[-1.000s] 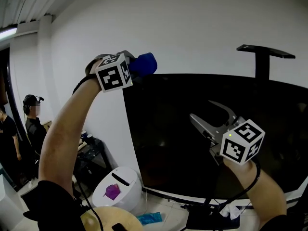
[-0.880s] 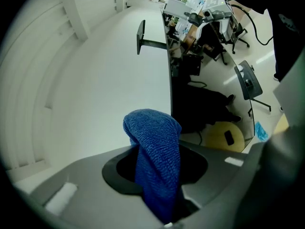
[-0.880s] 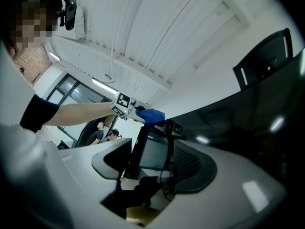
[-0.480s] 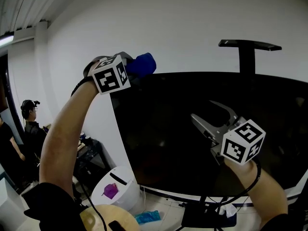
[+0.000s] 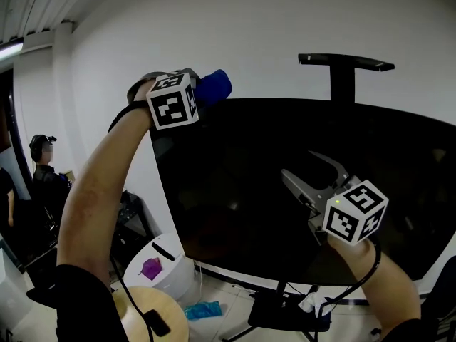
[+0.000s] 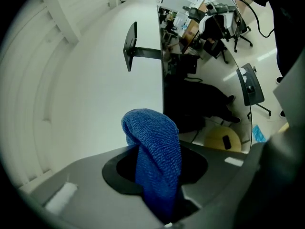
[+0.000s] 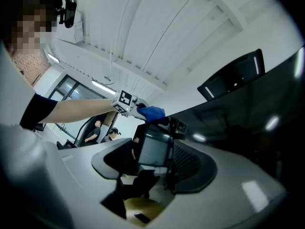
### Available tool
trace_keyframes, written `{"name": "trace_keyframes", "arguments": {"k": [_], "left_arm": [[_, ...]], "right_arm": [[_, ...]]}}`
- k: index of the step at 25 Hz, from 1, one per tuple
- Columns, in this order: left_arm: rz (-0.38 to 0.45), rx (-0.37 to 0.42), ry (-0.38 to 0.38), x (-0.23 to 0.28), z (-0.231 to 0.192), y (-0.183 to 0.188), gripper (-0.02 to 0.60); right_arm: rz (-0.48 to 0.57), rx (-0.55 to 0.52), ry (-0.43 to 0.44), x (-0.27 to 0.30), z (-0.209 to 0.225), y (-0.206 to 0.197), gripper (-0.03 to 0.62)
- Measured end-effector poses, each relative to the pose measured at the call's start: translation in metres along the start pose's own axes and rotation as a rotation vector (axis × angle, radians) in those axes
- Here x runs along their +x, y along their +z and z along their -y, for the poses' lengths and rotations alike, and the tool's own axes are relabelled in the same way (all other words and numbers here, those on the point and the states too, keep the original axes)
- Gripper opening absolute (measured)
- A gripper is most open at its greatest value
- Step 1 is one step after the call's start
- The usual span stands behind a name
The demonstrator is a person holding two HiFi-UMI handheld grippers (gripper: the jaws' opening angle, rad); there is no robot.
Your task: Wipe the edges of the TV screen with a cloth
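Head view: left gripper (image 5: 201,93) clenches blue cloth (image 5: 215,86) at a top corner of the TV screen (image 5: 235,162) for edge wiping; right gripper (image 5: 300,164) gapes empty.

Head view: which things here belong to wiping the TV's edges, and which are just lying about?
In use:
blue cloth
left gripper, shut on the cloth
TV screen

Lying about:
white bin
teal rag on the floor
round wooden stool
black wall bracket
right gripper, open and empty
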State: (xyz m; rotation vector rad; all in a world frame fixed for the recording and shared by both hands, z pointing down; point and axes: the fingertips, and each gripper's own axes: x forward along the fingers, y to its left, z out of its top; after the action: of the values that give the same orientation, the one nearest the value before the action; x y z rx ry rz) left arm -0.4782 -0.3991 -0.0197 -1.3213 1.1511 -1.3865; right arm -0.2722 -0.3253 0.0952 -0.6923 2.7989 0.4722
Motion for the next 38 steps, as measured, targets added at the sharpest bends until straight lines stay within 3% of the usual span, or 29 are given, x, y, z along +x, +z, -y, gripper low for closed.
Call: {"name": "trace_keyframes", "arguments": {"k": [6, 15, 21, 29, 33, 38], "left_arm": [[0.008, 0.001, -0.004, 0.001, -0.002, 0.035, 0.124], [0.084, 0.057, -0.022, -0.007, -0.008, 0.079, 0.124], [0.171, 0.062, -0.024, -0.006, -0.002, 0.128, 0.124], [0.204, 0.084, -0.045, -0.01, -0.003, 0.203, 0.124], [0.213, 0.079, -0.049, -0.007, -0.004, 0.217, 0.124], [0.196, 0.082, -0.047, -0.014, -0.004, 0.311, 0.124]], "right_arm": [[-0.005, 0.03, -0.02, -0.029, 0.008, 0.0, 0.282], [-0.012, 0.021, -0.114, -0.047, 0.007, 0.004, 0.282], [-0.03, 0.017, -0.193, -0.084, 0.01, 0.01, 0.282], [-0.022, -0.014, -0.259, -0.158, 0.036, 0.039, 0.282], [-0.039, -0.029, -0.275, -0.177, 0.041, 0.04, 0.282], [-0.049, -0.038, -0.294, -0.273, 0.085, 0.052, 0.282]]}}
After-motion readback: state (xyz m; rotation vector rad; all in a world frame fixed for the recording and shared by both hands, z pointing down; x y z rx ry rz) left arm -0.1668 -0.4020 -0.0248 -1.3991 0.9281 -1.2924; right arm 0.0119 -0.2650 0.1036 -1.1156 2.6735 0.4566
